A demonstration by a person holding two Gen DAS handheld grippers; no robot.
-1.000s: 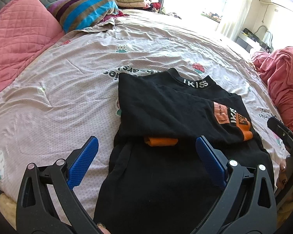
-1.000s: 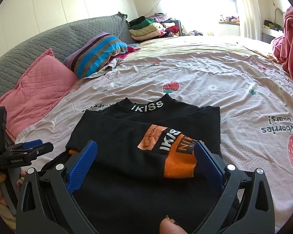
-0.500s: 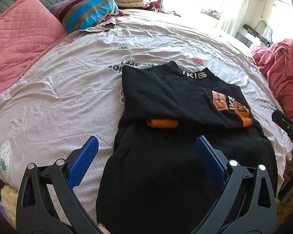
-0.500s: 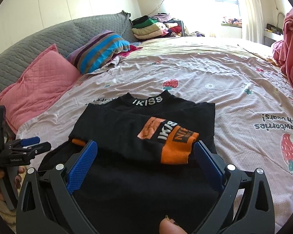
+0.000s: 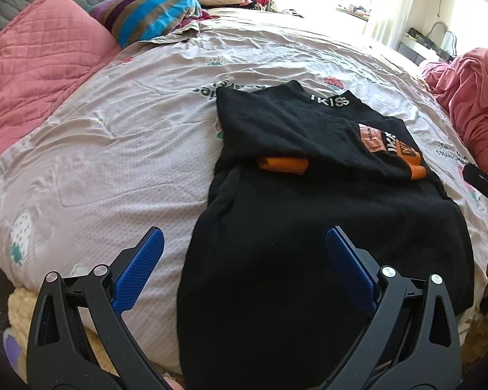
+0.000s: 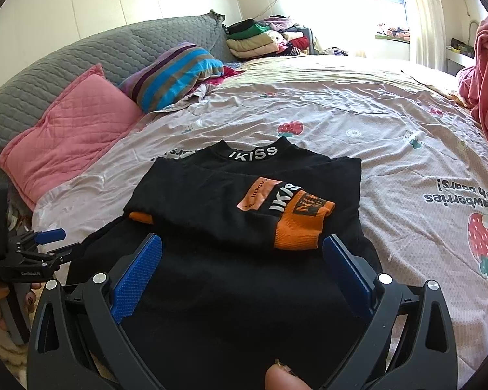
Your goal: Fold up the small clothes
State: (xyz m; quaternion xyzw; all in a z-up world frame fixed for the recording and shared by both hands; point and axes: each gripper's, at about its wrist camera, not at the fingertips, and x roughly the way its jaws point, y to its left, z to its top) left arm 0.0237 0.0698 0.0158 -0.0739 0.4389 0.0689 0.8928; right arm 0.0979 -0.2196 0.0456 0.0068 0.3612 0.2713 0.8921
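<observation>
A black sweater (image 5: 325, 221) with an "IKISS" collar lies flat on the bed, both sleeves folded across its chest so the orange cuffs (image 5: 283, 164) show; it also shows in the right wrist view (image 6: 244, 260). My left gripper (image 5: 244, 266) is open and empty, hovering above the sweater's lower left hem. My right gripper (image 6: 242, 269) is open and empty above the hem's right part. The left gripper also shows at the left edge of the right wrist view (image 6: 45, 243), and part of the right gripper shows at the right edge of the left wrist view (image 5: 484, 185).
The bed sheet (image 5: 130, 149) has a strawberry print. A pink pillow (image 5: 32, 65) and a striped pillow (image 5: 149, 9) lie at the head. Folded clothes (image 6: 260, 39) are stacked at the far corner. A pink blanket (image 5: 471, 104) is heaped on the right.
Both grippers have drawn back toward the near edge of the bed, so more of the sweater's lower half is in view. Both stay open.
</observation>
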